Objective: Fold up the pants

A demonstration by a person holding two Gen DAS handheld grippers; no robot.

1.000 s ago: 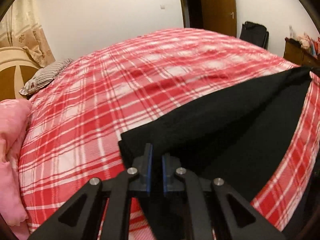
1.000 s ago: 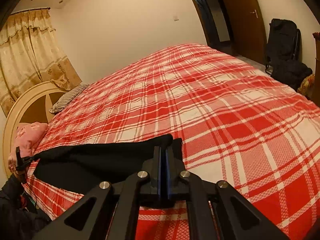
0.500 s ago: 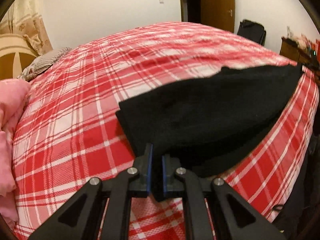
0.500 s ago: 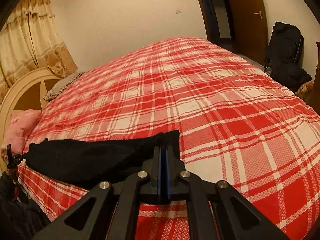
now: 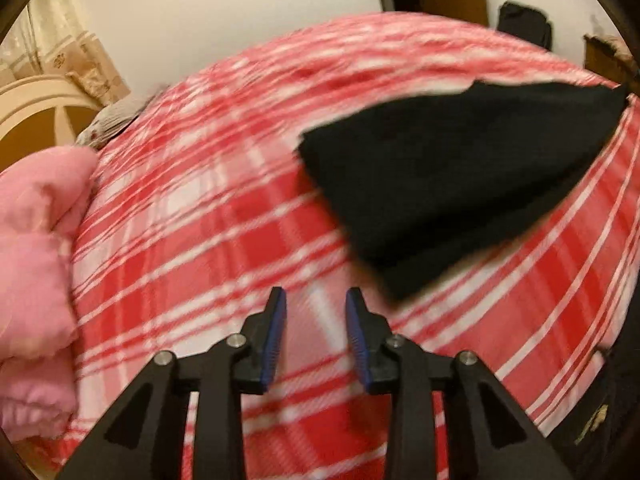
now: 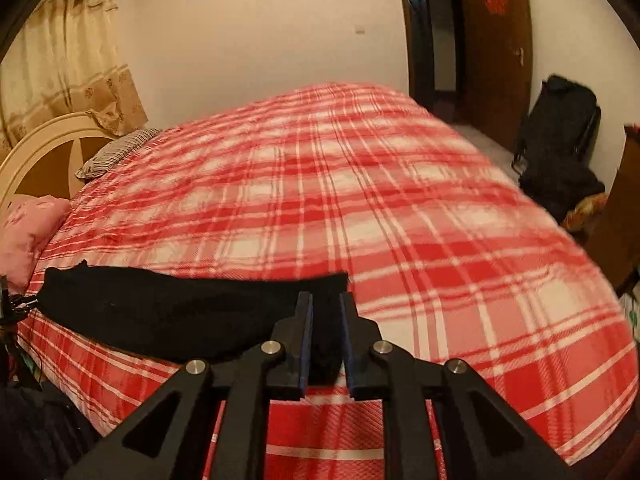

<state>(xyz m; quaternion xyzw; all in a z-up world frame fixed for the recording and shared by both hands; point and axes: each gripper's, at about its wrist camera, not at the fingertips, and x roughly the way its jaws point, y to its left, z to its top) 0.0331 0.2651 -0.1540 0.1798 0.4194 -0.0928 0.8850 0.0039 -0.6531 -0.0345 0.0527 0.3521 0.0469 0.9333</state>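
The black pants [image 5: 460, 168] lie folded in a long band on the red plaid bedcover [image 5: 200, 240], near the bed's front edge. In the left wrist view they lie up and to the right of my left gripper [image 5: 315, 294]. Its jaws are opening and only bedcover shows between its blue pads. In the right wrist view the pants [image 6: 160, 312] stretch left from my right gripper [image 6: 325, 298]. Its jaws are opening too, with the pants' right end still between the parted pads.
A pink quilt [image 5: 36, 260] is bunched at the left by the cream headboard [image 6: 44, 160], with a striped pillow [image 6: 116, 154] behind it. Black bags [image 6: 560, 148] and a wooden door [image 6: 496, 40] stand beyond the bed's right side. A dark sleeve [image 6: 32, 432] is at lower left.
Both grippers held the pants shut and lowered them onto the bed. Now both have parted. The left one has drawn back and left, clear of the cloth.
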